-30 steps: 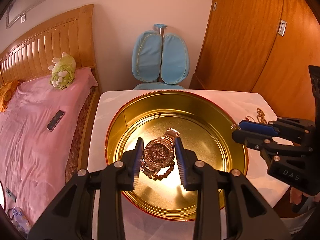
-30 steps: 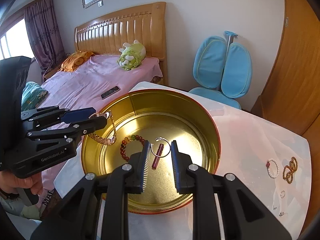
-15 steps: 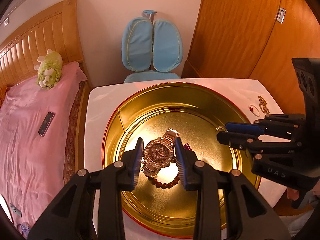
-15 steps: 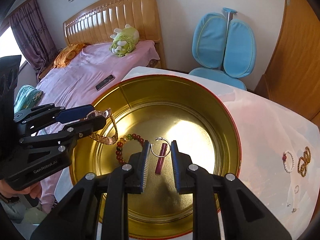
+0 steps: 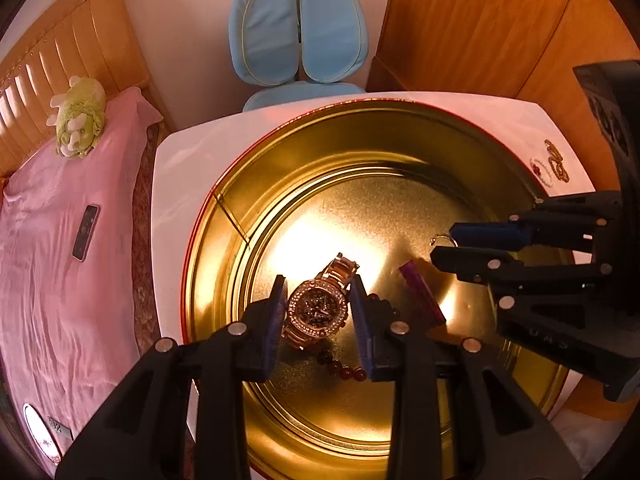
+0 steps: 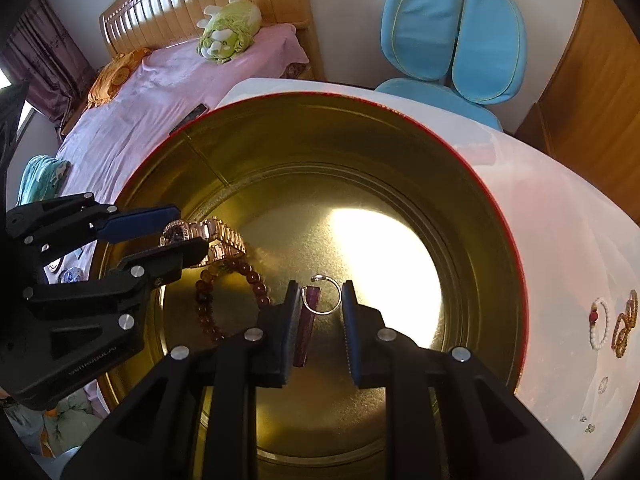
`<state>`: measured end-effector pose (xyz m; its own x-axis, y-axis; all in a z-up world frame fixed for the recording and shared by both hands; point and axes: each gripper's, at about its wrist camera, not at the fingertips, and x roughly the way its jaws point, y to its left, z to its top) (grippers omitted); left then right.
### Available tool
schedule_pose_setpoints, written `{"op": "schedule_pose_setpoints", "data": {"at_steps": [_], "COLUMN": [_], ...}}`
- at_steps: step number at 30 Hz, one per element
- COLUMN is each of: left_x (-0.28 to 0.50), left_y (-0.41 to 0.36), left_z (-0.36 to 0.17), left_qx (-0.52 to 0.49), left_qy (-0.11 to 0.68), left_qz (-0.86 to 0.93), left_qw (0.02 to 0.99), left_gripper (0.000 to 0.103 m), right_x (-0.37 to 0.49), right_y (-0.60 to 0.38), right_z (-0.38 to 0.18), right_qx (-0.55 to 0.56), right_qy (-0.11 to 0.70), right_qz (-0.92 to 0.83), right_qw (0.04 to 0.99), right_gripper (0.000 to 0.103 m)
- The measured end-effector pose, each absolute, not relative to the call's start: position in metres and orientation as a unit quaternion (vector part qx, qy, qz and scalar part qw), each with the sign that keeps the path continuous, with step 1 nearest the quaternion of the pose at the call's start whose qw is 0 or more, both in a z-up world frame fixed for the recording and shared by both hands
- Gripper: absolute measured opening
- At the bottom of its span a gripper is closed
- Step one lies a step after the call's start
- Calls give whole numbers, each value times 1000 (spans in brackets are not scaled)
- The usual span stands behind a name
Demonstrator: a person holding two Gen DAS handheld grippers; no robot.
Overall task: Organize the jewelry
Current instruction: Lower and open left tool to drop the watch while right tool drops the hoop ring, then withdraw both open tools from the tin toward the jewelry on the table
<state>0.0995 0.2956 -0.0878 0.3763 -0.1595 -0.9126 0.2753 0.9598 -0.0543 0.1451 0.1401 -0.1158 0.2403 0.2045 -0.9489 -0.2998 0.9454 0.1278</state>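
A round gold tin (image 5: 224,216) (image 6: 472,200) sits on the white table. My left gripper (image 5: 319,304) (image 6: 176,232) is shut on a rose-gold jewelled watch (image 5: 318,308) (image 6: 212,236), held low inside the tin. My right gripper (image 6: 321,300) (image 5: 444,246) is shut on a thin silver ring (image 6: 322,294) (image 5: 442,238), also inside the tin. On the tin floor lie a brown bead bracelet (image 6: 240,270) (image 5: 346,370) and a purple bar (image 5: 422,298) (image 6: 306,332).
On the table right of the tin lie a white bead bracelet (image 6: 599,328), gold-bead rings (image 6: 626,322) (image 5: 556,160) and small studs (image 6: 588,424). A blue chair (image 5: 298,40) stands behind the table. A pink bed (image 5: 60,240) is to the left.
Both grippers have moved forward and down into the tin with the watch and the ring still held. The tin now fills much more of both views.
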Motion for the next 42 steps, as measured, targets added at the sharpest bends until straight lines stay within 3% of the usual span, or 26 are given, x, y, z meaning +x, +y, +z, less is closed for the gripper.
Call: {"op": "schedule_pose_setpoints", "data": {"at_steps": [17, 18, 19, 20, 21, 23, 42], "left_x": [102, 100, 98, 96, 94, 92, 91], "left_y": [285, 282, 279, 276, 275, 276, 275], "left_z": [-98, -96, -95, -93, -91, -88, -94], "left_qx": [70, 87, 103, 116, 123, 117, 123], "left_qy": [550, 543, 535, 528, 520, 515, 528], "left_qz": [-125, -121, -114, -107, -102, -111, -109], "left_qw": [823, 827, 831, 834, 839, 842, 833], "left_gripper": [33, 38, 57, 68, 76, 76, 76], "right_x": [149, 150, 152, 152, 150, 149, 147], "right_y": [135, 133, 130, 128, 127, 130, 130], "right_z": [-124, -121, -118, -115, -111, -108, -103], "right_qx": [-39, -31, -16, -4, 0, -10, -2], "right_qy": [603, 599, 595, 588, 583, 578, 573], "right_qz": [152, 145, 144, 148, 151, 153, 155], "right_qw": [782, 787, 791, 795, 799, 802, 805], "right_gripper": [23, 25, 39, 54, 60, 70, 70]}}
